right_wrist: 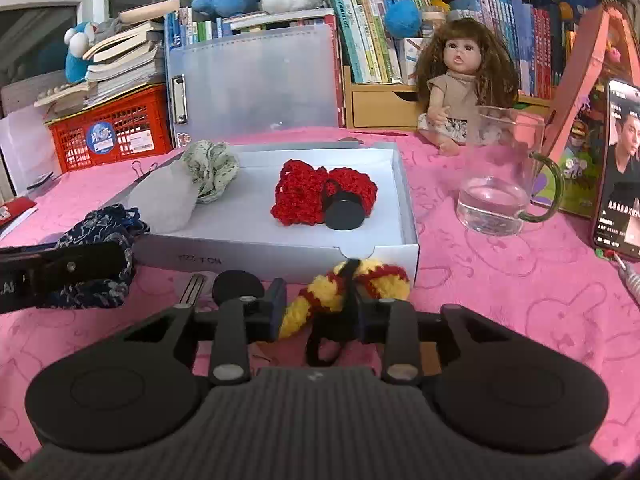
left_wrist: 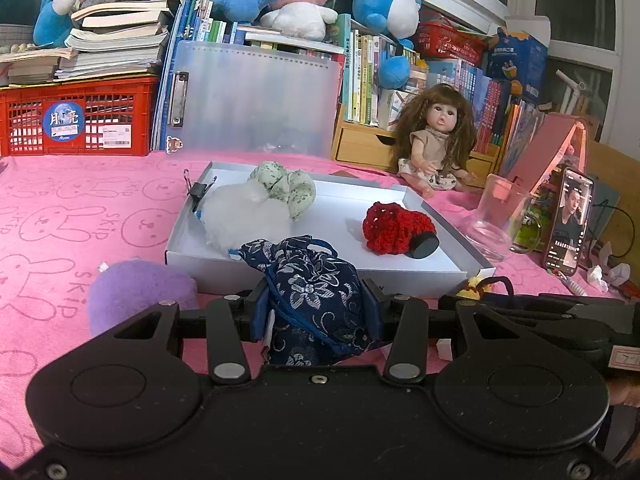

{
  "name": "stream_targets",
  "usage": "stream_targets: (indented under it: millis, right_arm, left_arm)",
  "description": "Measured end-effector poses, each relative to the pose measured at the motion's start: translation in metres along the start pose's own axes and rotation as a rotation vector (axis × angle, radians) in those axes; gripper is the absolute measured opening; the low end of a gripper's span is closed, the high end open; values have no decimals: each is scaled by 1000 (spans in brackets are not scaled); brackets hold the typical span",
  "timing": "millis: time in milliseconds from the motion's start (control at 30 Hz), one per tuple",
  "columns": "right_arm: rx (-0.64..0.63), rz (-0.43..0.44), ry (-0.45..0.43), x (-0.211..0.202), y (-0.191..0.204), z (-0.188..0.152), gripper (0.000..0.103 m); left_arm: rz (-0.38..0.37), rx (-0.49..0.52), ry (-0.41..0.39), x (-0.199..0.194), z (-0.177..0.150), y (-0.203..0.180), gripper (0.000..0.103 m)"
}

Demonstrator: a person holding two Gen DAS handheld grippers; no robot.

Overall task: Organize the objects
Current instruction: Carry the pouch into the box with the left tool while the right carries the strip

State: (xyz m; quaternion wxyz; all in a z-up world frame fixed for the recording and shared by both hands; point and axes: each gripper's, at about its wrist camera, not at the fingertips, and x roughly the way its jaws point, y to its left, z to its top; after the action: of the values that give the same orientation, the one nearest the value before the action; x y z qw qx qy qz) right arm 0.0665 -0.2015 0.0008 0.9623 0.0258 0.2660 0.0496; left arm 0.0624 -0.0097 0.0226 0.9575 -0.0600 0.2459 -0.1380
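The left gripper (left_wrist: 316,312) is clamped on a dark blue flowered pouch (left_wrist: 316,296), its pads pressing both sides of the cloth so the pouch bulges up between them. The pouch sits just short of the near wall of a white cardboard box (left_wrist: 320,280) on the pink bunny-print cloth (left_wrist: 60,216). Just to this gripper's left lies a purple felt ball (left_wrist: 140,292), touching the cloth.

The right gripper (right_wrist: 320,308) has its jaws narrowed around a yellow and red crocheted piece (right_wrist: 352,284) with a black strap (right_wrist: 350,292); the right pad meets the strap, but whether the left pad presses the yarn cannot be told. The piece lies on the cloth against the box's near wall. A black disc (right_wrist: 238,286) sits just left of the left finger.

Inside the box, ahead of both grippers, lie a red crocheted pouch (right_wrist: 320,196) with a black cap (right_wrist: 344,212) to the right, and a white fluffy bundle (left_wrist: 244,216) touching a pale green flowered pouch (left_wrist: 284,188) to the left. A binder clip (left_wrist: 198,190) grips the box's far left wall.

Right of the box stands a glass mug (right_wrist: 504,180) holding a little water, then a lit phone (right_wrist: 620,168) propped upright. Behind sit a doll (right_wrist: 464,80), books and plush toys.
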Motion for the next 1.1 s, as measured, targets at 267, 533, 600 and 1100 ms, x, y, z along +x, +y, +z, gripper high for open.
stream_targets:
  millis: [267,533,600,1100]
  right_arm:
    - [7,3,-34,-11,-3,5,27]
    - [49,21,-64,-21,-9,17,27]
    - [62,28,-64,-21,-11,20,27]
    - [176,64,-74,-19,-36,42,27]
  left_arm:
    - [10,-12,-15,-3,2,4,43]
    - [20,-16,-25,-3,8,8,43]
    - [24,-16,-30,-2,11,10,43]
    - [37,-23,-45,7,33,21,43]
